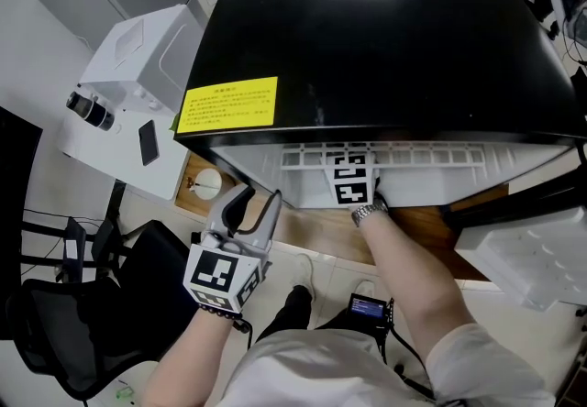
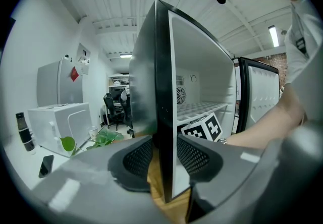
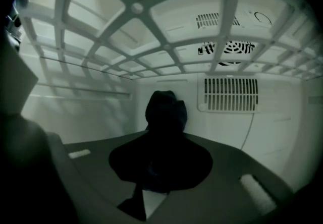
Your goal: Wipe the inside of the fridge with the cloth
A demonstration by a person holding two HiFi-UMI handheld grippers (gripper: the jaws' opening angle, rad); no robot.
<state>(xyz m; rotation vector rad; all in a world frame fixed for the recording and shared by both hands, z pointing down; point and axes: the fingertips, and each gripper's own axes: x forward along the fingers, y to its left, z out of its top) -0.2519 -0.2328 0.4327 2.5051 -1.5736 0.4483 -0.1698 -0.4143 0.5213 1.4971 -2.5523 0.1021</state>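
Observation:
The black fridge (image 1: 367, 48) stands open toward me. My right arm reaches into it, and only the right gripper's marker cube (image 1: 353, 178) shows in the head view. In the right gripper view, my right gripper (image 3: 161, 167) is shut on a dark cloth (image 3: 165, 112) bunched between its jaws, near the white back wall (image 3: 166, 84) under a wire shelf (image 3: 151, 31). My left gripper (image 1: 257, 203) stays outside. Its pads (image 2: 139, 157) clamp the front edge of the fridge's side wall (image 2: 162, 66), one on each face.
A vent grille (image 3: 231, 94) and a fan opening (image 3: 229, 49) sit in the back wall. The fridge door (image 2: 257, 97) hangs open at the right. Left of the fridge are a white box (image 1: 138, 75), a phone (image 1: 149, 141), a bottle (image 1: 89, 109), a cup (image 1: 207, 183) and a black chair (image 1: 83, 304).

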